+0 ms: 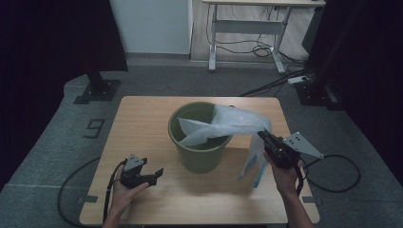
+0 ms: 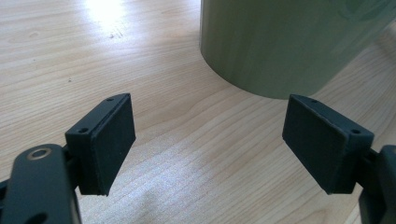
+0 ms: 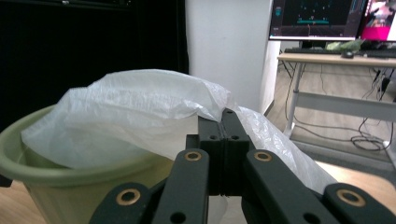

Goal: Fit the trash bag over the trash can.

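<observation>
A green bin (image 1: 199, 142) is standing at the middle of my wooden bench (image 1: 142, 118), a thin plastic bag (image 1: 228, 124) spilling over its rim toward the right edge. My right gripper (image 1: 264, 138) is pinching that bag, jaws pressed together on the film. My left gripper (image 1: 154, 175) is resting near the front-left corner, jaws spread, holding nothing.

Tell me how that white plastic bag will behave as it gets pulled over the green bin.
Probably floppy: the plastic bag sags in crumpled folds from the right tool, shut on it, down into the bin. Likely very light, since the thin translucent film drapes without tipping the bin. It may slip, as just a thin pinch is held.
</observation>
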`<action>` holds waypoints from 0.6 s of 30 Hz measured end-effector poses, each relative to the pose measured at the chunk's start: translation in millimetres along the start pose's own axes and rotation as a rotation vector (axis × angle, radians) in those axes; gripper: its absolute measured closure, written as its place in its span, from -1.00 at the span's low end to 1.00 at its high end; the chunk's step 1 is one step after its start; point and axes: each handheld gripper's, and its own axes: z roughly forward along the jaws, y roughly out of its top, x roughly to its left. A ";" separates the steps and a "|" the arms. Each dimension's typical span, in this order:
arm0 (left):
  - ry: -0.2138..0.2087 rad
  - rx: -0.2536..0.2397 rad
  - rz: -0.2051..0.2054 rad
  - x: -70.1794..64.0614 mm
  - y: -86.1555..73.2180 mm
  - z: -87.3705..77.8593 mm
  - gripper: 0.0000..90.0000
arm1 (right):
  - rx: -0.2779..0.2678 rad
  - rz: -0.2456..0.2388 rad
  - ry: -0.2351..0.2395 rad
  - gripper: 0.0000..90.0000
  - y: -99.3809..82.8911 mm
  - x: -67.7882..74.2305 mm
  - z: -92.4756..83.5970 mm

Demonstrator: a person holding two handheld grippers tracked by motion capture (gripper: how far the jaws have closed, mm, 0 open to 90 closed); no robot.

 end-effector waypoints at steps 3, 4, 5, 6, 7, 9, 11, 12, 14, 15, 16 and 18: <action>0.000 -0.003 -0.002 0.5 -0.1 -0.7 -0.62 | -0.008 -0.022 -0.004 0.96 8.6 2.6 0.3; -0.001 -0.011 0.004 0.1 -0.1 -2.0 -0.62 | -0.009 -0.025 -0.002 0.96 10.2 2.9 0.7; -0.003 -0.020 0.009 -0.6 0.4 -3.6 -0.61 | -0.008 -0.034 -0.001 0.96 13.7 4.3 2.0; -0.002 -0.023 0.016 -1.0 1.0 -5.1 -0.61 | -0.008 -0.034 -0.001 0.96 13.7 4.3 2.0; -0.003 -0.033 0.018 -1.8 2.6 -7.6 -0.61 | -0.007 -0.036 -0.002 0.96 14.5 4.8 2.3; -0.001 -0.053 0.014 -2.9 5.5 -11.9 -0.61 | -0.007 -0.042 0.000 0.96 16.1 5.8 3.9; 0.001 -0.064 0.019 -4.8 8.3 -15.0 -0.60 | -0.003 -0.044 0.005 0.96 16.8 7.4 6.3; 0.001 -0.070 0.024 -6.3 10.4 -16.8 -0.60 | -0.003 -0.047 0.008 0.96 16.8 8.1 7.6; -0.001 -0.080 0.024 -8.3 14.1 -19.6 -0.60 | 0.003 -0.055 0.018 0.96 17.3 11.1 11.4; -0.002 -0.082 0.024 -8.9 15.5 -20.7 -0.60 | 0.005 -0.061 0.021 0.96 17.8 12.3 13.0; -0.003 -0.088 0.023 -9.3 17.3 -22.2 -0.60 | 0.006 -0.063 0.024 0.96 18.3 13.2 14.2; -0.005 -0.100 0.022 -9.9 20.9 -25.2 -0.60 | 0.014 -0.068 0.034 0.96 20.4 15.8 18.6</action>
